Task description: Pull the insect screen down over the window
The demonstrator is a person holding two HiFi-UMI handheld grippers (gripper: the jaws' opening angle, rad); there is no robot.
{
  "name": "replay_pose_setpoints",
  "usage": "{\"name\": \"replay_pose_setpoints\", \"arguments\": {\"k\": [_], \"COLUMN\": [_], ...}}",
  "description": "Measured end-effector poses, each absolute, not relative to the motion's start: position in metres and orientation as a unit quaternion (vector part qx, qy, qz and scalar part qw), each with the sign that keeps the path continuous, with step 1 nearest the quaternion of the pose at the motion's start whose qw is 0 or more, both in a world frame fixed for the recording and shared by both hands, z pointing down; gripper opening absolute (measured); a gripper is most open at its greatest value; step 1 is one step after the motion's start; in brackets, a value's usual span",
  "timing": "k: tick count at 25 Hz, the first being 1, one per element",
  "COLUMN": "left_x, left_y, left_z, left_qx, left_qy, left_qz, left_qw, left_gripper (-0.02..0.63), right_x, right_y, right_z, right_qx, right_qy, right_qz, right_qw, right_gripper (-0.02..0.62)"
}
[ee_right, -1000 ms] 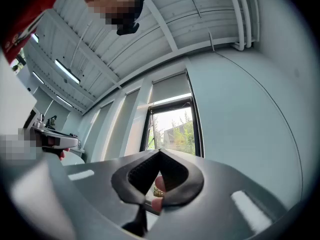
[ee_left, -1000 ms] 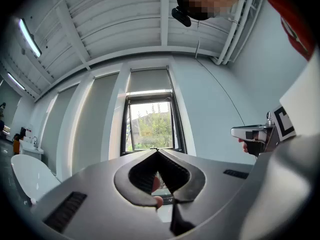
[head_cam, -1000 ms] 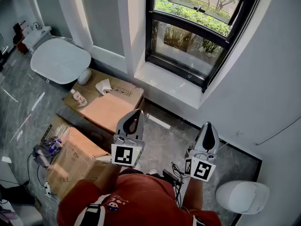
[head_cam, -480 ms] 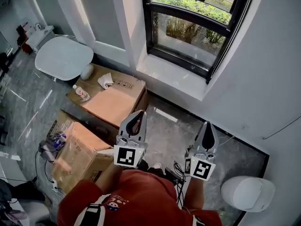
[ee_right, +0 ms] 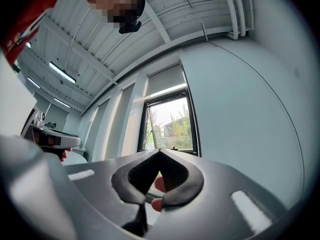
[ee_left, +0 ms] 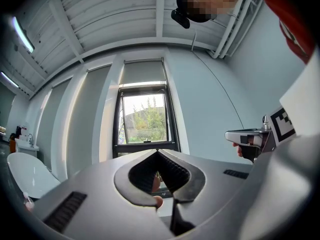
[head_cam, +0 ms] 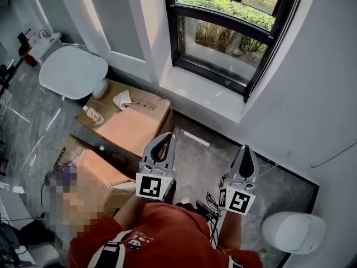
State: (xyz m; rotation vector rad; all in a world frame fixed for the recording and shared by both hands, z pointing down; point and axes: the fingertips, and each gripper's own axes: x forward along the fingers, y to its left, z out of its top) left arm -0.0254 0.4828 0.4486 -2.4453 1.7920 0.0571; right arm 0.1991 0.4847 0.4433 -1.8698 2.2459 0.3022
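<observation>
Grey left gripper (head_cam: 165,138) and grey right gripper (head_cam: 247,149), jaws closed on nothing, face the black-framed glass window (head_cam: 223,38), seemingly poised to reach the undrawn insect screen

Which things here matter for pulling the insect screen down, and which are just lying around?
For the job: window, left gripper, right gripper, both shut and empty.
Lying about: cardboard boxes, bottle, crumpled cloth, white tub.

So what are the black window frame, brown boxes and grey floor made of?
Black window frame: probably painted metal, smooth satin.
Brown boxes: cardboard, dull, folded flaps.
Grey floor: likely polished stone or tile, veined, reflective.
</observation>
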Motion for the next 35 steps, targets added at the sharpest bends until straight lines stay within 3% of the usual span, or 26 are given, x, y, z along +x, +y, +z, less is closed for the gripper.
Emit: {"name": "replay_pose_setpoints", "arguments": {"k": [18,35], "left_x": [-0.128,-0.189], "left_y": [0.307,0.227], "left_z": [0.478,0.449], "left_qx": [-0.789,-0.793], "left_qy": [0.614,0.602], "left_qz": [0.037,0.087], "left_qw": [-0.008,0.01], "left_gripper": [0.005,0.006], "right_x": [0.097,0.013], "right_y": [0.306,0.227], "right_z": [0.456,0.412], "right_qx": [-0.623,-0.605], "right_qy": [0.775,0.781], "right_qz": [0.103,0.152], "right_qw": [0.035,0.031], "right_gripper": [0.009,0.009]}}
